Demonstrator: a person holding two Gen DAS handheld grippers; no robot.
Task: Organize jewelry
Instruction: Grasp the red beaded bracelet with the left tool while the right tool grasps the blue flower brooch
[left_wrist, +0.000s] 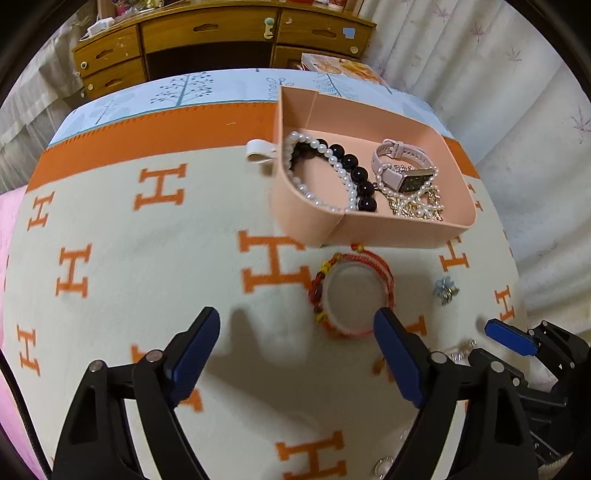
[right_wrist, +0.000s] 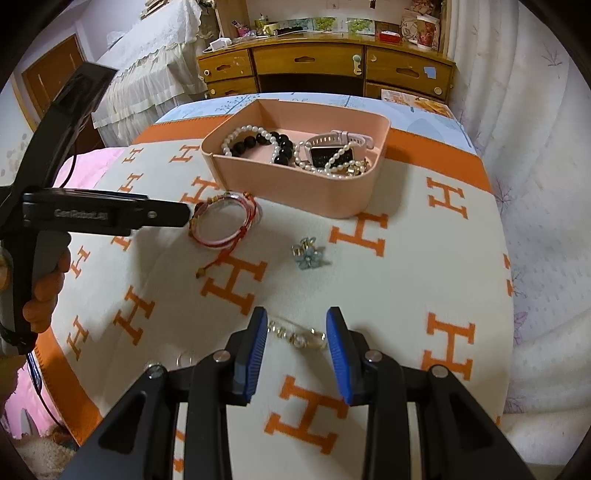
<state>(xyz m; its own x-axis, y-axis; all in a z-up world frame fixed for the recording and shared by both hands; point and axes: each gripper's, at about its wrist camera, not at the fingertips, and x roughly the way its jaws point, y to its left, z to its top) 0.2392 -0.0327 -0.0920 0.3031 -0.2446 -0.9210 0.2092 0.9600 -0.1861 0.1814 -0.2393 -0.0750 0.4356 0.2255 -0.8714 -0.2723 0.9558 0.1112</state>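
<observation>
1. While the pink rectangular plastic tray (right_wrist: 295, 177) sits at the far side of the cream blanket patterned with orange H motifs (left_wrist: 147, 236), the right tool (right_wrist: 295, 332) stands over a slim gold chain bracelet set with small stones (right_wrist: 299, 336), its blue pads part-open on either side and gripping nothing.
2. That chain's long axis runs left to right, straight across the gap between the pads rather than along it, so the pads face its two ends; the chain looks to lie on the blanket just beyond the fingertips.
3. To the left, the left tool (left_wrist: 299, 332) hangs wide open and empty, with a bundle of red-and-orange cord and bead bracelets ringed around a clear round disc (left_wrist: 352, 295) just beyond its right pad, toward the tray.
4. Of the two, the right tool is judged the nearer to a grasp; a turn of the wrist might be needed for its pads to close across the chain's narrow width.
5. A small pale-blue flower-shaped brooch or clip (right_wrist: 308, 254) lies loose between chain and tray.
6. Already in the tray: a white pearl strand (left_wrist: 325, 151), a black bead bracelet (left_wrist: 354, 173) and a pink-strapped wristwatch (left_wrist: 402, 166), with more gold and pearl pieces heaped at its right.
</observation>
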